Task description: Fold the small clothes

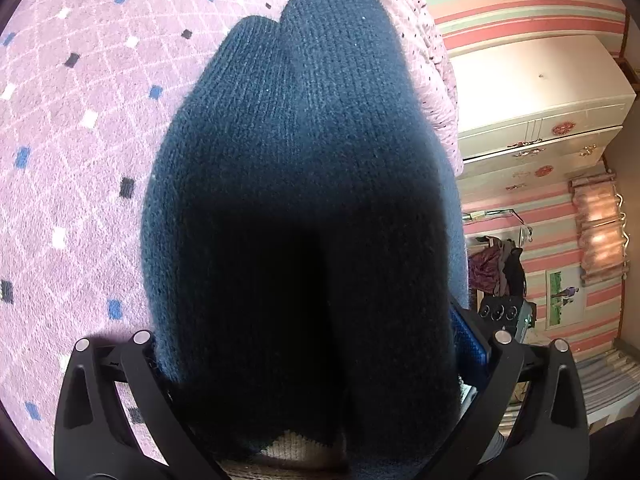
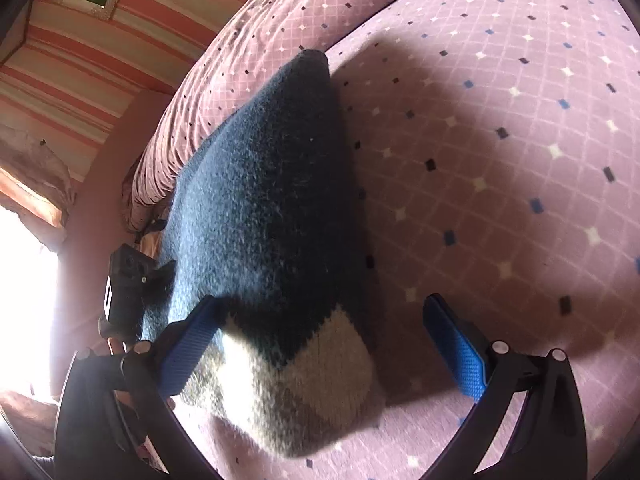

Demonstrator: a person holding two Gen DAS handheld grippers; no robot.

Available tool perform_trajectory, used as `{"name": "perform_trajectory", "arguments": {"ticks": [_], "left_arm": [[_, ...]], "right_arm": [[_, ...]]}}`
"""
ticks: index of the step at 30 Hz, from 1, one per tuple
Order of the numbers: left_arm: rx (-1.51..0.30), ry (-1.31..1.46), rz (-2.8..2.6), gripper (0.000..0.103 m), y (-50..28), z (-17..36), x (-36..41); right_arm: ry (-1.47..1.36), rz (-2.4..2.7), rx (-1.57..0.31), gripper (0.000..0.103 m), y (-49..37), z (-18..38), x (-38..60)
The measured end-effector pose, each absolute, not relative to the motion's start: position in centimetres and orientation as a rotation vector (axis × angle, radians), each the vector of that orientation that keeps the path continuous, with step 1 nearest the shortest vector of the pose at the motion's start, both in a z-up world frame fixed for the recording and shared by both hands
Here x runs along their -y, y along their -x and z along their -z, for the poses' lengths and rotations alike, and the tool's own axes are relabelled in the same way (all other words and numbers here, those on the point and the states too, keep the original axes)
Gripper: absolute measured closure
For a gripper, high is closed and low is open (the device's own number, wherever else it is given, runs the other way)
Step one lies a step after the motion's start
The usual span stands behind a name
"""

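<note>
The left gripper (image 1: 316,364) clenches the dark knit garment (image 2: 260,208) over the bedspread (image 2: 500,160); the right gripper's (image 2: 320,344) jaws stand released.

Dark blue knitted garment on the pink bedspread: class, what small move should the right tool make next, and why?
Probably close the right tool on the garment. Its blue pads stand wide apart with the cream patterned end lying between them, ungripped. In the left wrist view the garment fills the left tool, so that side seems held. The bedspread lies flat beneath.
</note>
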State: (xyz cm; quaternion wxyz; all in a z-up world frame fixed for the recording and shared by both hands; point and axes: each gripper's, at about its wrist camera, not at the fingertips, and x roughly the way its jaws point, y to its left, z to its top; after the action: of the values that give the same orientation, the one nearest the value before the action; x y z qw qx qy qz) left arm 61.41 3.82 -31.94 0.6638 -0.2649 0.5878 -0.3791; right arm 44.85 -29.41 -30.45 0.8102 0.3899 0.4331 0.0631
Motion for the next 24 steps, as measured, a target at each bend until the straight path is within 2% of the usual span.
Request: {"name": "perform_trajectory", "arguments": {"ticks": [11,17,24], "left_arm": [[-1.316,0.595,0.849,0.003,-60.9,31.9,-3.5],[-1.316,0.592,0.844,0.003,-60.4,32.1,-3.7],[-1.321,0.572,0.834,0.003,-60.4,32.1,-3.2]], "right_arm": [[-0.927,-0.195,-0.881,0.001,-45.6,31.8,29.7],[-0.998,-0.178,-0.926,0.001,-46.6,31.7,29.0],[-0.906,-0.171,-1.024,0.001,-49.5,30.8,27.1]]}}
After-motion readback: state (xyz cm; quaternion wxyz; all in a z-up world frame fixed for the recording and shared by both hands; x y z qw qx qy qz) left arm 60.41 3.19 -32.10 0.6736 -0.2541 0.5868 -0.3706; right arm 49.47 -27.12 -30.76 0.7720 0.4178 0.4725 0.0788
